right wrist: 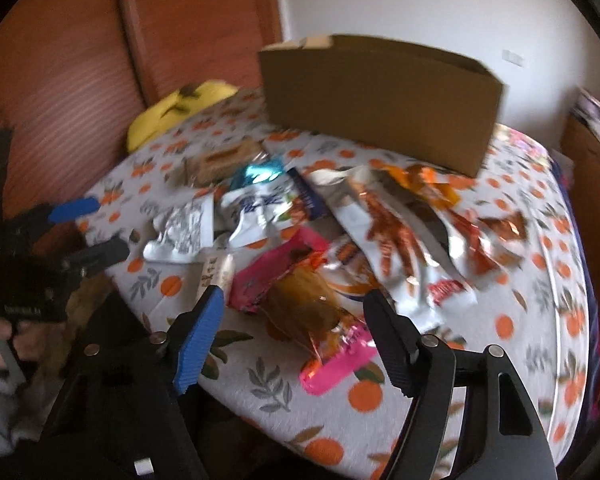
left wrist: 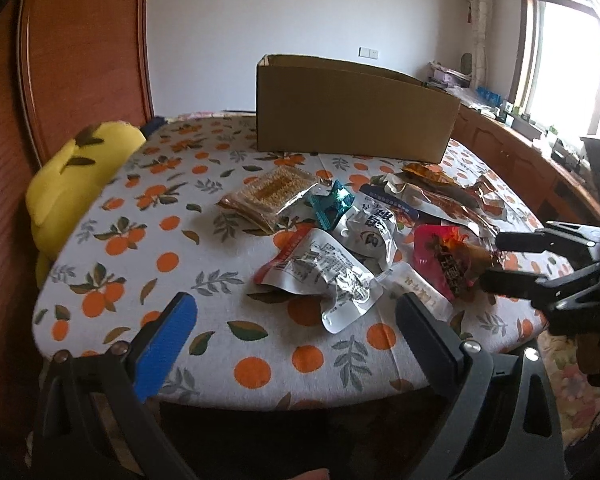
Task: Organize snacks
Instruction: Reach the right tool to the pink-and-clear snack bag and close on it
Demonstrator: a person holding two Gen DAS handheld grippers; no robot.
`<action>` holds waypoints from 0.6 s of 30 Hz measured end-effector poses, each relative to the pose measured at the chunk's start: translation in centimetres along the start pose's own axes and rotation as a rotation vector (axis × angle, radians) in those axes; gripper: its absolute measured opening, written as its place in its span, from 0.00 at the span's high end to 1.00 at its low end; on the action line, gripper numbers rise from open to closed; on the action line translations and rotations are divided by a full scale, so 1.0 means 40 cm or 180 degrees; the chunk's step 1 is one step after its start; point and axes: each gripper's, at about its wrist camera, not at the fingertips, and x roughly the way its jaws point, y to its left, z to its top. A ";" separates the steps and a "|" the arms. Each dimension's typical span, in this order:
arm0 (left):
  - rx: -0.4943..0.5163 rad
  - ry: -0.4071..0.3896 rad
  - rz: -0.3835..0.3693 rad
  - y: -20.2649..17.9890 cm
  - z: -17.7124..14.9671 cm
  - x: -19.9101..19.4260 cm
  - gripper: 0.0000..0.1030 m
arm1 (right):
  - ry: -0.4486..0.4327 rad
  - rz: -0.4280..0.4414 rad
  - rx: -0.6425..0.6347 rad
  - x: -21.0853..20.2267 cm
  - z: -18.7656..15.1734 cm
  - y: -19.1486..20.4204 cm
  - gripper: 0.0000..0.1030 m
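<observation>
Currently my right claw (right wrist: 294, 330) part-open, empty, pink snack packet (right wrist: 300, 308) between its fingers, cardboard box (right wrist: 380, 108) well beyond.

A round table (left wrist: 140, 240) w/ a white cloth full of oranges & green leaves. At the back sits a big brown cardboard box (left wrist: 352, 120), open on top. In front of it is a messy pile of snack packs, some touching & on top of each other: a see-thru pack of brown crackers (left wrist: 268, 196), a shiny teal wrapper (left wrist: 332, 204), a silver pouch (left wrist: 324, 276), a pink pack (left wrist: 444, 260) & an orange pack (left wrist: 428, 172) near the box.
</observation>
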 end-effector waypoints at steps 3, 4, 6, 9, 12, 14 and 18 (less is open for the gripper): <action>-0.0019 -0.0021 0.0010 0.009 0.007 0.002 0.04 | 0.0152 -0.0045 -0.0136 0.026 0.010 -0.001 0.38; -0.0033 -0.0019 0.0000 0.012 0.009 0.002 0.04 | 0.0189 -0.0047 -0.0160 0.031 0.012 -0.004 0.39; -0.0074 -0.0008 -0.0037 0.021 0.011 0.003 0.04 | 0.0272 -0.0010 -0.0223 0.037 0.014 -0.011 0.39; -0.0091 0.0006 -0.0053 0.027 0.016 0.007 0.04 | 0.0366 0.0044 -0.0318 0.045 0.014 -0.013 0.39; -0.0126 0.0041 -0.0120 0.028 0.020 0.014 0.04 | 0.0447 0.0029 -0.0380 0.062 0.010 -0.009 0.39; -0.0151 0.0077 -0.0168 0.027 0.026 0.023 0.04 | 0.0498 -0.0064 -0.0448 0.084 0.001 -0.004 0.41; -0.0208 0.0124 -0.0237 0.027 0.038 0.044 0.05 | 0.0382 -0.0071 -0.0296 0.088 -0.009 -0.021 0.52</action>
